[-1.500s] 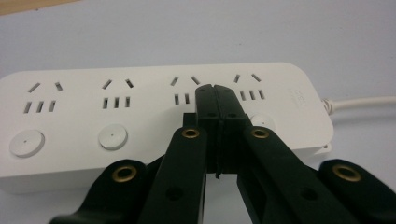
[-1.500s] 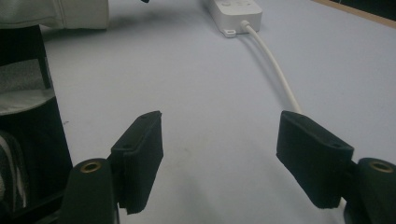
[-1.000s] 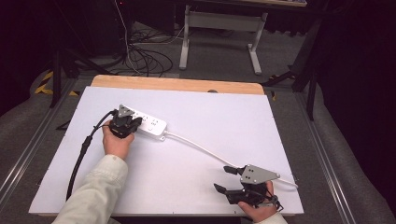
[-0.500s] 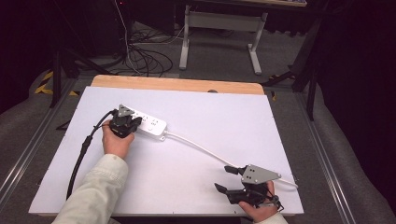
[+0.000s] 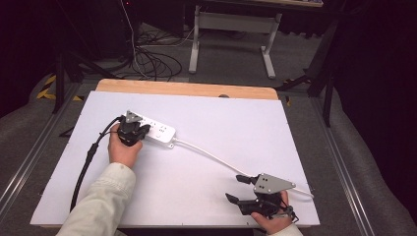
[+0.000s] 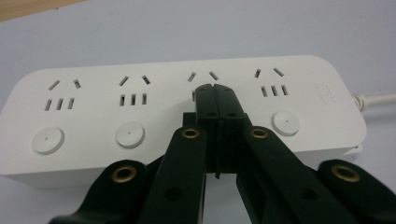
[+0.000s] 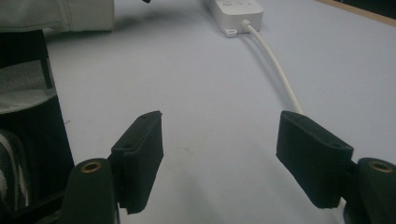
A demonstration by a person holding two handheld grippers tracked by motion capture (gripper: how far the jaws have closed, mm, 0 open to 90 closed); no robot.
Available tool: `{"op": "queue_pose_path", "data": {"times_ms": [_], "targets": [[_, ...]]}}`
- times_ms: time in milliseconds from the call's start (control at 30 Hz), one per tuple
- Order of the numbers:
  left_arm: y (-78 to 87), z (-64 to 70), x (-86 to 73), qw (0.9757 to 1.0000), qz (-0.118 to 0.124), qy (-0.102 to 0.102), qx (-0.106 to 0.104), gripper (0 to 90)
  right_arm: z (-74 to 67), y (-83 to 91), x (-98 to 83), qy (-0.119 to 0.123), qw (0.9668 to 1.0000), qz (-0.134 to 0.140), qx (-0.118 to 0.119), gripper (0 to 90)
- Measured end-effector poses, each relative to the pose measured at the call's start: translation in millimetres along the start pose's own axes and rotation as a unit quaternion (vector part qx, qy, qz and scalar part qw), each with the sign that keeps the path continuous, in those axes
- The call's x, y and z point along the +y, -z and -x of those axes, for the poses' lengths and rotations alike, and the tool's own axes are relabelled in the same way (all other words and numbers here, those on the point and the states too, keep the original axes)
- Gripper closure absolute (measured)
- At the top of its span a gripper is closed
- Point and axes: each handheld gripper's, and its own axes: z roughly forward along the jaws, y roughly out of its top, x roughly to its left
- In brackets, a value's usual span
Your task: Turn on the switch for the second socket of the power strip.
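A white power strip (image 5: pixel 158 132) with several sockets and round buttons lies on the white tabletop (image 5: pixel 236 118) at the left. My left gripper (image 5: pixel 134 131) is shut, and its joined tips (image 6: pixel 215 98) rest on the strip (image 6: pixel 116 107) at the third socket from the left, covering that socket's button. Nothing shows between its jaws. The strip's white cord (image 5: pixel 211 157) runs right toward the front edge. My right gripper (image 5: pixel 235 188) stands open near the front right, low over bare table (image 7: pixel 210 93), with the cord (image 7: pixel 280 79) passing by its right finger and the strip's end (image 7: pixel 236 9) far ahead.
A thick black cable (image 5: pixel 86 160) trails from the left gripper down the table's left side. A wooden strip (image 5: pixel 187 89) borders the far edge. Beyond it are a desk frame (image 5: pixel 231 29) and loose cables on the floor (image 5: pixel 147 54). A pale sleeve (image 5: pixel 101 206) crosses the front left.
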Motion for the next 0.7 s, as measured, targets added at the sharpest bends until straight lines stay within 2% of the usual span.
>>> {"op": "queue_pose_path", "data": {"times_ms": [567,700], "targets": [[-1.2,7.5,-1.1,0.9995,-0.003,-0.014,0.027,90.0,-0.3,-0.3,0.0,0.000,1.0000,-0.002,0.000,32.0],[-1.3,5.9,-1.7,0.9998,0.000,-0.001,0.022,90.0,-0.2,-0.7,-0.1,-0.001,1.0000,-0.003,-0.001,32.4]]}}
